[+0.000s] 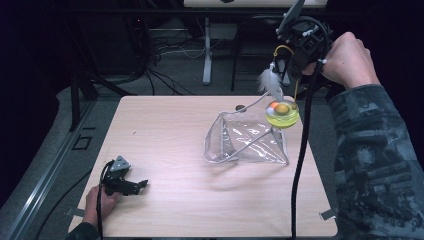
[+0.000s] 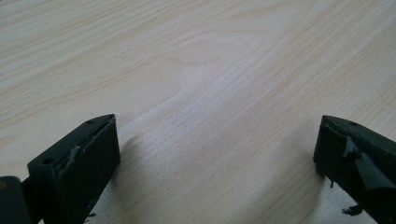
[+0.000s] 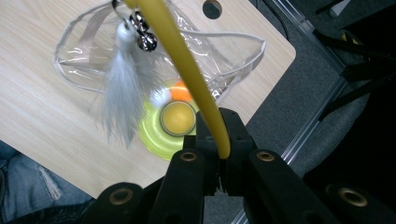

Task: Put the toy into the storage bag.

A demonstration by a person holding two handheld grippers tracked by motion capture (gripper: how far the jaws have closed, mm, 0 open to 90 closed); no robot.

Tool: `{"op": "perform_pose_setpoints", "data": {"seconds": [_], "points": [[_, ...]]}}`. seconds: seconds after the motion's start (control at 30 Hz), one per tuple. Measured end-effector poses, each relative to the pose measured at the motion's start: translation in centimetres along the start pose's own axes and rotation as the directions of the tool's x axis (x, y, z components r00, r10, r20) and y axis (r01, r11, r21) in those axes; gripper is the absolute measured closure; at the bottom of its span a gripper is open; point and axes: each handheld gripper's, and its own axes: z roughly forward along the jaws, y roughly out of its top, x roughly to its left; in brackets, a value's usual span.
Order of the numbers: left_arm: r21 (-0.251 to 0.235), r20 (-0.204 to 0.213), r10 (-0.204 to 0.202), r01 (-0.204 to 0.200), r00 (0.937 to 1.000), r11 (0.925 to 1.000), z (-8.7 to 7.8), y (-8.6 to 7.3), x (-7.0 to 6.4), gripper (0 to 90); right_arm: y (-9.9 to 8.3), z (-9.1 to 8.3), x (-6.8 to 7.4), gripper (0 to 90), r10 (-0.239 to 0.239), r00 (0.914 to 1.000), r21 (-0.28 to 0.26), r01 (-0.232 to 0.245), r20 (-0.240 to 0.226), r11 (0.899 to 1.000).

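My right gripper [image 1: 292, 57] [image 3: 217, 128] is raised over the table's far right corner, shut on the thin yellow rod [image 3: 187, 60] of a cat toy. A white feather [image 1: 270, 82] [image 3: 120, 100] and small silver bells [image 3: 142, 36] dangle from the rod. Below them is the toy's round yellow-green base [image 1: 282, 117] [image 3: 156, 135], holding an orange ball and a yellow ball. The base sits at the upper right corner of a clear plastic pouch [image 1: 245, 142] [image 3: 84, 44]. Whether it touches the pouch, I cannot tell. My left gripper [image 1: 140, 185] [image 2: 217, 154] rests open on the wood at the front left.
The light wooden table [image 1: 165, 130] has a small round hole [image 1: 241, 107] [image 3: 212, 8] near its far edge. A black cable [image 1: 300, 160] hangs from the right gripper across the table's right side. Table legs and loose cables stand on the floor beyond.
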Motion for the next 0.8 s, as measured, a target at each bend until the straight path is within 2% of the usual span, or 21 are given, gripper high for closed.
{"op": "perform_pose_setpoints", "data": {"seconds": [0.3,0.43,0.8], "points": [[0.000,0.000,0.000,0.000,1.0000,1.0000,0.0,0.0,0.0,0.5,1.5,0.3,1.0,87.4,-0.033,0.9994,-0.005,0.033,-0.012,0.999],[0.000,0.000,0.000,0.000,1.0000,1.0000,0.0,0.0,0.0,0.5,2.5,1.0,1.5,87.4,-0.039,0.9988,-0.017,0.039,-0.030,0.999],[0.000,0.000,0.000,0.000,1.0000,1.0000,0.0,0.0,0.0,0.5,3.7,2.7,2.4,87.4,-0.068,0.9962,-0.010,0.068,-0.054,0.998]]}}
